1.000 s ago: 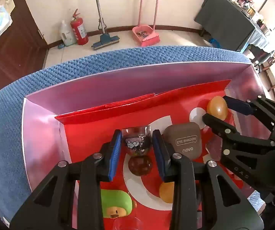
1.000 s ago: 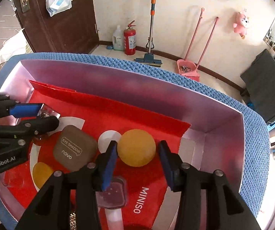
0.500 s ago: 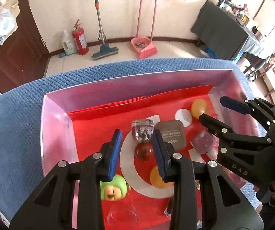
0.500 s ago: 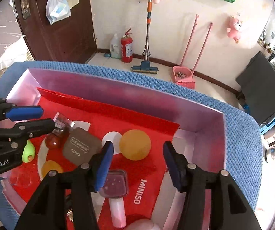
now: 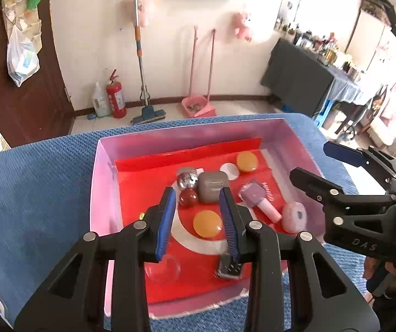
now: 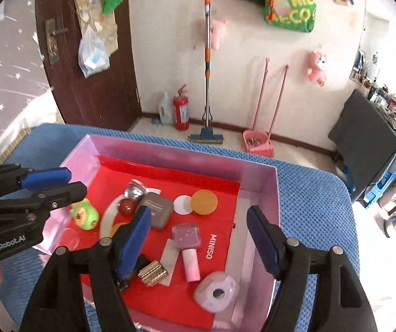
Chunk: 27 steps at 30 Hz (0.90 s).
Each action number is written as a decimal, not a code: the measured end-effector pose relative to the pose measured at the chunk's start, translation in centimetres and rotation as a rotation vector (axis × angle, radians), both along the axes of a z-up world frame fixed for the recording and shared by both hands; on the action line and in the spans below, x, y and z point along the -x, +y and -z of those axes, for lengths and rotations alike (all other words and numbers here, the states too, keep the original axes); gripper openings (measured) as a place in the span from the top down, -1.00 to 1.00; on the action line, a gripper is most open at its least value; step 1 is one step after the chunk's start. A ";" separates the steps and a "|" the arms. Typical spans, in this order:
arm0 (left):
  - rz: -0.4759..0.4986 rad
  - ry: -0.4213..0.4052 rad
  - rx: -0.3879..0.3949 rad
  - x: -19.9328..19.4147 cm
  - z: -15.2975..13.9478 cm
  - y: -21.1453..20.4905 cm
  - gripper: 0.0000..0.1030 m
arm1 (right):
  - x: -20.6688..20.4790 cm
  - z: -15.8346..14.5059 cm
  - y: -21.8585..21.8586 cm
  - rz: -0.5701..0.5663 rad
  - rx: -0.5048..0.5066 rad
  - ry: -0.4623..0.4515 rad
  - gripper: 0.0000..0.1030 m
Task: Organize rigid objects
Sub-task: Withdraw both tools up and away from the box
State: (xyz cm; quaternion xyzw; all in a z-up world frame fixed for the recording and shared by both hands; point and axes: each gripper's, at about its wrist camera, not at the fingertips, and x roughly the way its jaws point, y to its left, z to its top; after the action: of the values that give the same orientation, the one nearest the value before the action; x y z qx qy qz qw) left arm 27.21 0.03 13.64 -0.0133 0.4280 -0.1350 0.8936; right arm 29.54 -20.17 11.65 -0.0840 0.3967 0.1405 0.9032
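Observation:
A pink box [image 5: 102, 182] [image 6: 256, 221] lined with a red sheet holds several small things: a taupe eye-shadow case [image 5: 213, 186] [image 6: 156, 209], a clear faceted jar [image 5: 187, 179] [image 6: 134, 189], a dark red ball [image 5: 188, 197] [image 6: 126, 207], two orange discs [image 5: 247, 161] [image 5: 207, 224] [image 6: 204, 202], a pink brush [image 5: 258, 200] [image 6: 188, 244], a pink round case [image 5: 294, 217] [image 6: 216, 290] and a green toy [image 6: 84, 215]. My left gripper [image 5: 198, 221] [image 6: 57, 184] is open and empty above the box. My right gripper [image 6: 200, 238] [image 5: 311, 163] is open and empty above it.
The box stands on a blue textured surface [image 5: 37, 182] [image 6: 316, 210]. A clear dome [image 5: 162, 269] and a gold ribbed item [image 6: 152, 272] lie near the box's front. Beyond are a floor with a mop, a dustpan, a fire extinguisher [image 6: 181, 109] and a dark table [image 5: 297, 80].
Both grippers have risen and pulled back from the box, so the whole box shows. The left gripper has left the clear jar behind; the right gripper has opened wider, away from the orange disc.

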 end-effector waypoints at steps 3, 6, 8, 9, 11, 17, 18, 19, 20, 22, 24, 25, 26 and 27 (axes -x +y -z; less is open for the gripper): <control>-0.026 -0.054 0.028 1.7 -0.2 0.4 -0.29 | 1.7 -0.9 -0.6 -0.002 -0.035 -0.040 -0.54; -0.055 -0.125 0.017 3.4 -0.4 0.3 -0.30 | 3.7 -1.4 -1.4 0.000 -0.079 -0.080 -0.55; -0.061 -0.139 0.022 4.2 -0.1 0.3 -0.30 | 4.6 -1.5 -1.8 0.002 -0.100 -0.099 -0.57; -0.065 -0.145 0.027 4.5 0.0 0.4 -0.33 | 5.2 -1.4 -2.1 0.004 -0.113 -0.114 -0.57; -0.088 -0.173 0.028 5.3 0.3 0.4 -0.47 | 6.2 -1.2 -2.3 0.015 -0.120 -0.141 -0.69; -0.178 -0.351 -0.022 8.3 1.2 0.2 -0.83 | 9.3 0.2 -3.2 0.046 -0.129 -0.279 -1.00; -0.187 -0.378 -0.029 8.6 1.4 0.1 -0.84 | 9.8 0.6 -3.2 0.040 -0.132 -0.306 -1.00; -0.194 -0.398 -0.037 8.8 1.6 0.0 -0.84 | 10.1 0.9 -3.2 0.044 -0.128 -0.320 -1.00; -0.205 -0.417 -0.053 8.8 2.0 -0.1 -0.84 | 10.3 1.3 -3.2 0.057 -0.122 -0.334 -1.00; -0.211 -0.433 -0.068 8.7 2.6 -0.3 -0.86 | 10.1 2.0 -3.2 0.062 -0.121 -0.342 -1.00; -0.208 -0.430 -0.074 8.2 3.4 -0.4 -0.89 | 9.8 2.8 -3.2 0.066 -0.122 -0.341 -1.00; -0.207 -0.430 -0.075 8.1 3.7 -0.4 -0.89 | 9.7 3.1 -3.2 0.068 -0.119 -0.341 -1.00; -0.207 -0.430 -0.080 7.9 4.0 -0.4 -0.89 | 9.6 3.4 -3.1 0.068 -0.112 -0.343 -1.00; -0.206 -0.431 -0.087 7.7 4.3 -0.4 -0.89 | 9.5 3.7 -3.0 0.070 -0.105 -0.347 -1.00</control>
State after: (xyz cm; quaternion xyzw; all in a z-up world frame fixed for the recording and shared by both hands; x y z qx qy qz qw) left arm 19.50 -0.42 9.36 0.0107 0.2289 -0.0245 0.9731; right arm 20.05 -23.18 7.98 -0.0458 0.2296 0.1130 0.9656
